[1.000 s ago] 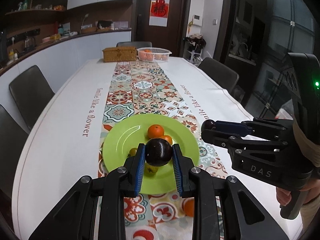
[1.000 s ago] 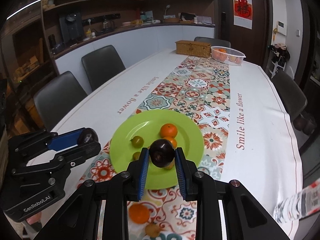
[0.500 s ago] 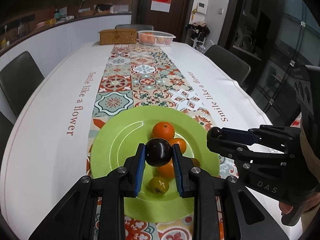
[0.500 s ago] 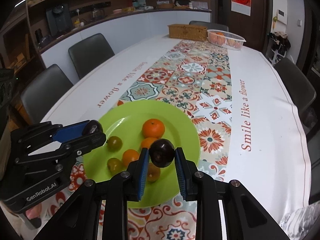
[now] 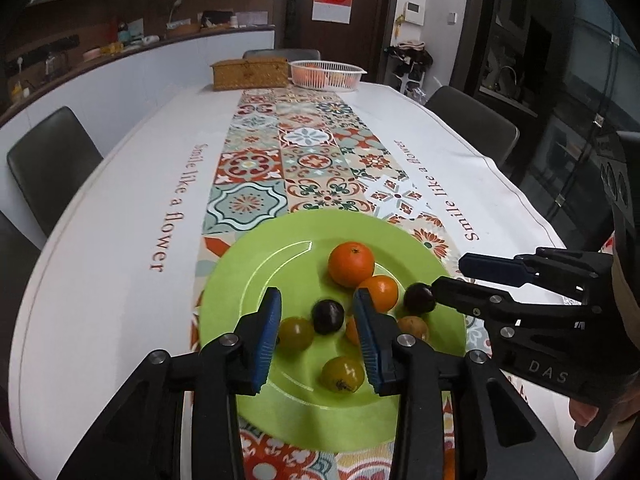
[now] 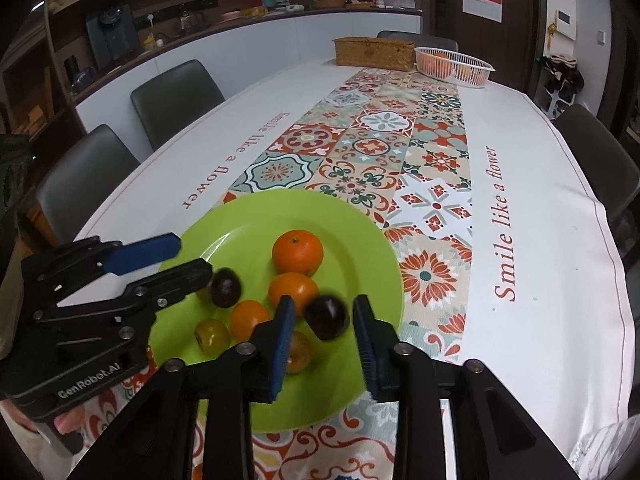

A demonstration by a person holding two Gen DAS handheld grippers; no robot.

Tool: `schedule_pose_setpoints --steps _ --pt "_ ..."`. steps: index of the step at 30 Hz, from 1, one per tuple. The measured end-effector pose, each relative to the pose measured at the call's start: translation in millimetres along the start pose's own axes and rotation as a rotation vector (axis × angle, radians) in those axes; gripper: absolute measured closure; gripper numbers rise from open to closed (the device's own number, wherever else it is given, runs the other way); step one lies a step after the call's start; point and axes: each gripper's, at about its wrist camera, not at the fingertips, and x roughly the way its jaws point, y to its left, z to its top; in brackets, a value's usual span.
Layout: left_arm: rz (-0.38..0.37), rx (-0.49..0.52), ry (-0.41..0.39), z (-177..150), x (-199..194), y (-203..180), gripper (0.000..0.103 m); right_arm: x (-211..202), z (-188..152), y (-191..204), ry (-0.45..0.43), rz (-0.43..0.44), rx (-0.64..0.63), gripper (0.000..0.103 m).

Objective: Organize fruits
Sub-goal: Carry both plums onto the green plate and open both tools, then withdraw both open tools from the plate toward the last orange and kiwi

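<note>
Two dark plums sit at the centre of the action: one plum [image 5: 328, 317] lies between the blue pads of the left hand-held gripper [image 5: 316, 334], and the other plum [image 6: 326, 317] lies between the pads of the right hand-held gripper [image 6: 323, 340]. Both pairs of jaws have just been opening, and a gap shows on each side of each fruit, so neither plum is gripped; both look blurred, as if dropping or settling onto the green plate [image 5: 256, 280]. The plums are nearly round, so no long axis or pointing direction can be told. Around them on the plate lie a large orange [image 5: 351, 264], a smaller orange [image 5: 379, 293] and several small yellow-green fruits [image 5: 343, 374]. The plate rests on the patterned runner near the desk's [image 5: 120, 208] near edge; a white basket [image 5: 326, 75] and a wicker box [image 5: 250, 74] stand at the far edge. The step in hand appears to be releasing the plums onto the plate. The next move likely calls for widening the jaws and lifting both grippers straight up without nudging the fruit, which could roll.
</note>
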Motion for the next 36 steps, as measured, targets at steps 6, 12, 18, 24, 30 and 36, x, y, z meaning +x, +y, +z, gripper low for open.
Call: schedule_pose_setpoints --steps 6,12,18,24,30,36 --pt "0.033 0.052 -0.047 -9.0 -32.3 -8.0 0.058 -23.6 -10.0 6.3 -0.035 -0.013 -0.03 0.069" --pt "0.041 0.105 -0.1 -20.2 -71.9 -24.2 0.049 -66.0 -28.2 17.4 -0.097 -0.027 -0.056 0.06" --pt "0.037 0.146 -0.155 -32.9 -111.1 -39.1 0.037 -102.3 -46.6 24.6 -0.136 -0.017 -0.043 0.06" --pt "0.032 0.17 -0.183 -48.3 -137.2 -47.5 0.03 -130.4 -65.3 34.0 -0.162 -0.035 -0.045 0.052" --pt "0.032 0.217 -0.209 -64.7 -156.4 -55.0 0.025 -150.0 -83.5 45.5 -0.183 -0.071 -0.062 0.051" --pt "0.033 0.276 -0.25 -82.6 -174.9 -59.5 0.019 -166.5 -102.4 59.9 -0.229 -0.122 -0.103 0.051"
